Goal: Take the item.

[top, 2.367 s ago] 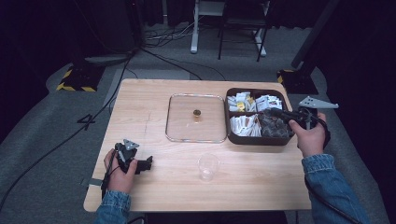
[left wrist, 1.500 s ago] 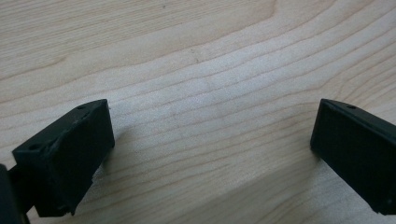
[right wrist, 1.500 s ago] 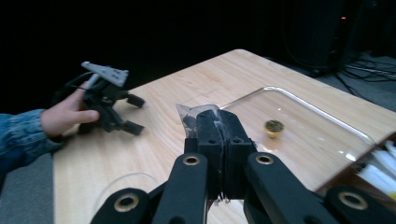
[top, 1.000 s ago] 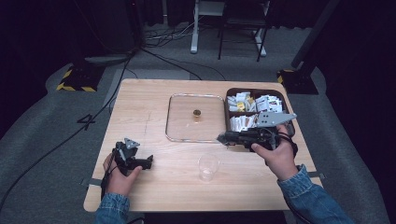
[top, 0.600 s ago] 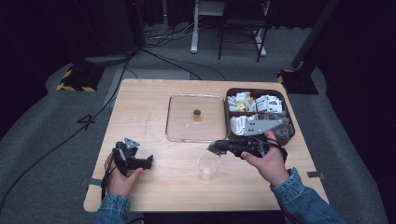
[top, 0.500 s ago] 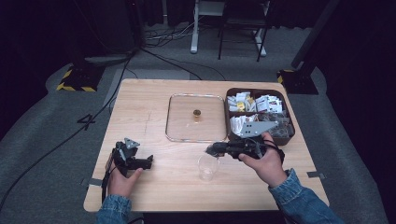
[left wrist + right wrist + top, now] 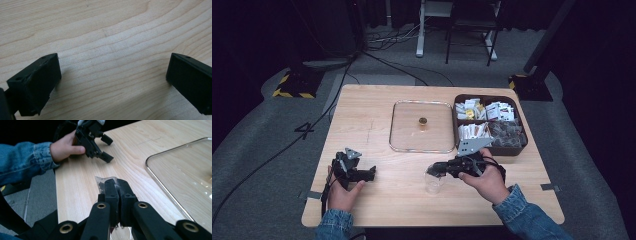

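— Item one, high view?
— Right gripper, jaws pinching a small clear packet over a clear plastic cup; glass lid and compartmented brown box beyond it.

— Left gripper view?
— Left gripper: blocky matte-black jaws spread wide, bare pale wood-grain table between them.

— Right gripper view?
— Jaws pressed on the crinkled packet; lid's rounded rim to their right.

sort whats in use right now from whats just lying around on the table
In use:
right claw, shut on the clear cup rim

Lying about:
glass lid with gold knob
brown box of packets
left claw, open, resting on the table
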Motion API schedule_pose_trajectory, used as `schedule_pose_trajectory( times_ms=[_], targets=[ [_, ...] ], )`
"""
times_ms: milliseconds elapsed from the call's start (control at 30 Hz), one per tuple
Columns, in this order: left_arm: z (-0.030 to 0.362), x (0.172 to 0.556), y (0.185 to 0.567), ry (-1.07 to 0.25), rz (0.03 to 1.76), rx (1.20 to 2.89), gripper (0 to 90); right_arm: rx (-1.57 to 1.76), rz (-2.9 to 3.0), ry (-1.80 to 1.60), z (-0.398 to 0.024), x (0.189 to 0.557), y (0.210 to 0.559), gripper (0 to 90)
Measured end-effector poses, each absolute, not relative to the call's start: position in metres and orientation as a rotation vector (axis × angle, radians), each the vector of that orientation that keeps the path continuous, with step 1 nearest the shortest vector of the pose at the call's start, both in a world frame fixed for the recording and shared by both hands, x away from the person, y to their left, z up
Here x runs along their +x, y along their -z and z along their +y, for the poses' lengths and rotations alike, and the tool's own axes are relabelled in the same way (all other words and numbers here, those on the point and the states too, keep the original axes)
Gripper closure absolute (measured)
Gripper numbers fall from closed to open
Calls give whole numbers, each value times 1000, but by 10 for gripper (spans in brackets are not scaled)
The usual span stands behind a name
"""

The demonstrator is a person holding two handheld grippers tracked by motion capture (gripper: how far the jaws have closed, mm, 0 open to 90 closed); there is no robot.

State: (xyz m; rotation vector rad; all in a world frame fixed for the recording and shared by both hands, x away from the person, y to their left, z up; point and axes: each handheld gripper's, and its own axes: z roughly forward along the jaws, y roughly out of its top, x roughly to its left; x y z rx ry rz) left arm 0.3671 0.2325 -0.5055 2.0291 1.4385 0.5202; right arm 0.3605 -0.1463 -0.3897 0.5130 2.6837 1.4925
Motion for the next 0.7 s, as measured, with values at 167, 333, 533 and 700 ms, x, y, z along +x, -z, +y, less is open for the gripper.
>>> schedule_pose_trajectory(
  times_ms=[167, 333, 533, 700],
  targets=[
    [232, 367, 506, -521, 1444, 2024, 0, 497, 2709, -1415, -141, 360, 400, 875],
    [232, 367, 506, -521, 1444, 2023, 0, 490, 2729, -1354, -138, 361, 408, 872],
    [232, 367, 506, -521, 1444, 2023, 0, 491, 2715, -1324, -137, 363, 415, 647],
    [232, 368, 506, -523, 1445, 2022, 0, 482, 2661, -1355, -135, 362, 416, 475]
  ],
)
